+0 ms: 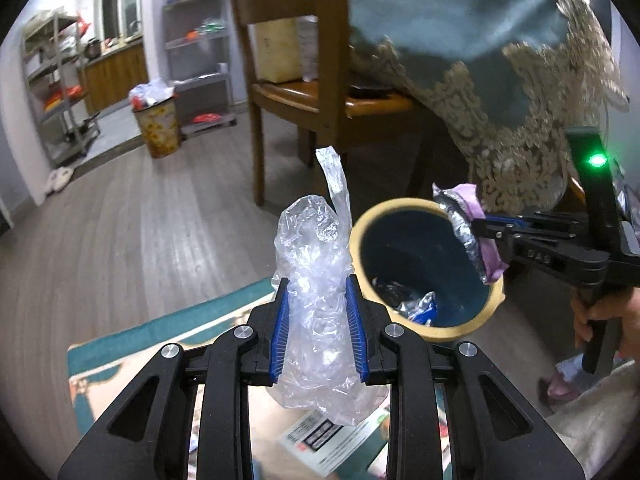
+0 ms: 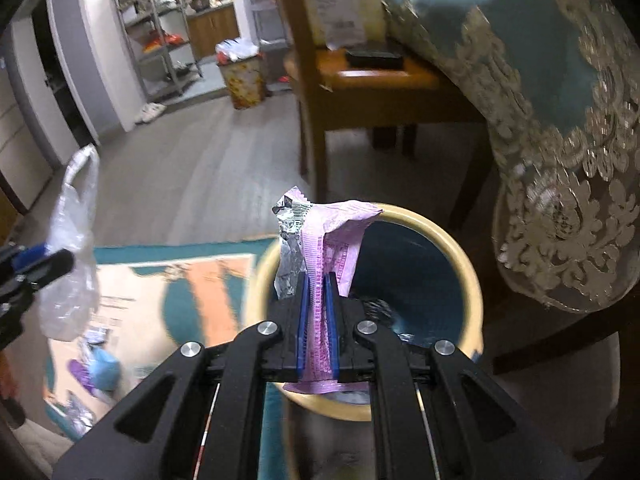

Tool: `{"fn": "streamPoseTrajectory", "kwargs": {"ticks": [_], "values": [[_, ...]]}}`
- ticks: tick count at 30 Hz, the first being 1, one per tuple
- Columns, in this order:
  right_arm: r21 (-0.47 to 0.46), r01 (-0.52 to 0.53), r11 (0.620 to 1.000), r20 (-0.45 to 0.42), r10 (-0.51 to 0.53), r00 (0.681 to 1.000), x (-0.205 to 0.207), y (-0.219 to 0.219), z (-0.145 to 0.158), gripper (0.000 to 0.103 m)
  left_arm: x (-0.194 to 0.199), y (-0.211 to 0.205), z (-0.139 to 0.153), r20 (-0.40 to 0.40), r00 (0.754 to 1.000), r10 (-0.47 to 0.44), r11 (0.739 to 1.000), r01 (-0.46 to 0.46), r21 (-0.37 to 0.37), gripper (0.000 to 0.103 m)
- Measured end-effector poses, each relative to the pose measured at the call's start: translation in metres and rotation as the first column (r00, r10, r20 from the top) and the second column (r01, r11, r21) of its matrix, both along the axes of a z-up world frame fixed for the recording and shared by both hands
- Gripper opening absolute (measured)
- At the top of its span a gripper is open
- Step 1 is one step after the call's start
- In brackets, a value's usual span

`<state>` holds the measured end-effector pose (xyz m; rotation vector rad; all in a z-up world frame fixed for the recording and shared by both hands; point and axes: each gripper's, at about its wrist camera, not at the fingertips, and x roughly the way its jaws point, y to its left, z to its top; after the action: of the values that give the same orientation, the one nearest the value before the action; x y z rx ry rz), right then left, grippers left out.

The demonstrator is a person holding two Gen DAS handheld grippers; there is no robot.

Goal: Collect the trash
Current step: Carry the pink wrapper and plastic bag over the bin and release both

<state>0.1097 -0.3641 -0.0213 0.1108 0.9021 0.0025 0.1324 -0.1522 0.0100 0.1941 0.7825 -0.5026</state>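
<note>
The left gripper [image 1: 318, 300] has a plastic bag [image 1: 316, 280] clamped between its fingers, the bag rising ahead of them and hanging below. Just right of it and slightly ahead stands the bin [image 1: 424, 268], with crumpled wrappers [image 1: 416, 304] in its bottom. The right gripper [image 2: 316, 304] pinches a wrapper [image 2: 320, 248] that sits over the bin's [image 2: 468, 280] near rim. A rug [image 2: 180, 280] lies below and to the left of the bin, with scraps [image 2: 92, 368] on it. Ahead of both tools stands a chair [image 1: 304, 92]; to its right, a table under a cloth [image 1: 480, 40]. Far ahead left are shelves [image 1: 56, 80] and a second bin [image 1: 158, 128].
</note>
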Motion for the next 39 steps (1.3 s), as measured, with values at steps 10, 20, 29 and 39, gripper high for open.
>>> {"fn": "streamPoseTrajectory", "kwargs": {"ticks": [10, 20, 29, 39], "values": [[0.065, 0.046, 0.997, -0.019, -0.045, 0.999, -0.006, -0.041, -0.013, 0.008, 0.006, -0.067, -0.030, -0.013, 0.997, -0.079, 0.996, 0.080, 0.036, 0.029], [0.115, 0.106, 0.988, -0.073, -0.098, 0.992, -0.006, -0.070, -0.031, 0.008, 0.008, -0.109, -0.063, -0.061, 0.987, -0.148, 0.988, 0.150, 0.037, 0.029], [0.120, 0.142, 0.983, -0.039, -0.138, 0.990, -0.006, -0.072, -0.029, 0.010, 0.016, -0.133, -0.077, 0.003, 0.984, -0.178, 0.983, 0.177, 0.053, 0.037], [0.126, 0.166, 0.978, -0.033, -0.163, 0.986, -0.006, -0.072, -0.026, 0.037, 0.028, -0.116, -0.078, 0.017, 0.993, -0.114, 0.993, 0.113, 0.039, 0.073]]}}
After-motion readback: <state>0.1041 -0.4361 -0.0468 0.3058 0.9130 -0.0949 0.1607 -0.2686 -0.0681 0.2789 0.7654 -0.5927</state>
